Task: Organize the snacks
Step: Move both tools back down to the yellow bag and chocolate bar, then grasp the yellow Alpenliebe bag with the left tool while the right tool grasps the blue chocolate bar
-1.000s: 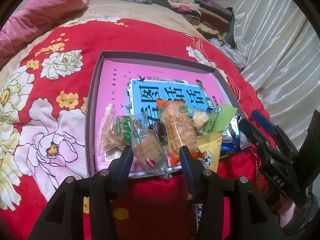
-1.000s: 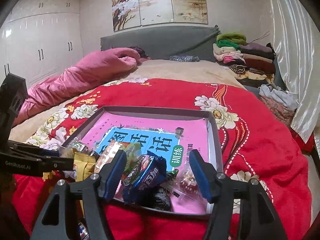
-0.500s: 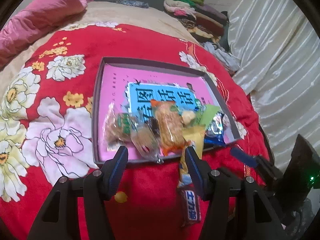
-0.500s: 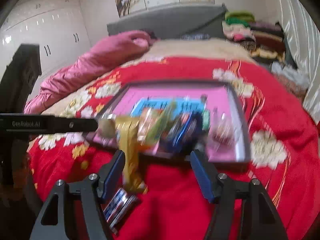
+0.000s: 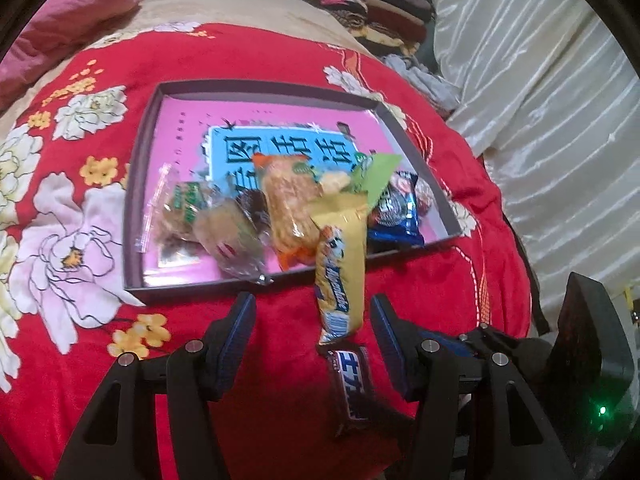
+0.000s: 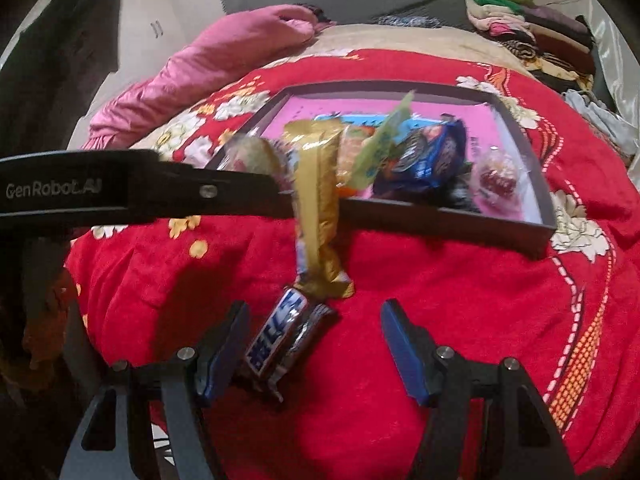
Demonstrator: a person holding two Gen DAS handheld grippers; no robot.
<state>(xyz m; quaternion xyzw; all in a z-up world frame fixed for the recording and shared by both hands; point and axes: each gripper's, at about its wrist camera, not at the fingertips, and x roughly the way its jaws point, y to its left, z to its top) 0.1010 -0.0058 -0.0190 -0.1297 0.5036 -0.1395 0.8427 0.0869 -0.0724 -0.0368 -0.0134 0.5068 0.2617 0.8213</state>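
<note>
From what I see, most wrapped snacks lie heaped in the shallow grey box (image 5: 140, 184) on the red flowered bedspread (image 5: 280, 360), while the long yellow wafer packet (image 5: 340, 264) hangs over its front wall and the dark chocolate bar (image 6: 280, 340) lies outside, so I judge sorting barely begun, with my left tool (image 5: 312, 340) and right tool (image 6: 316, 344) both half-wide and empty.

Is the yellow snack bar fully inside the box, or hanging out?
Hanging out. The yellow snack bar drapes over the front wall of the box; its lower end lies on the red blanket beside a dark candy bar.

The yellow wrapper (image 6: 318, 184) hides part of the tray's near wall (image 6: 440, 222); the round sweet (image 6: 496, 178) is perhaps too blurred to identify.
</note>
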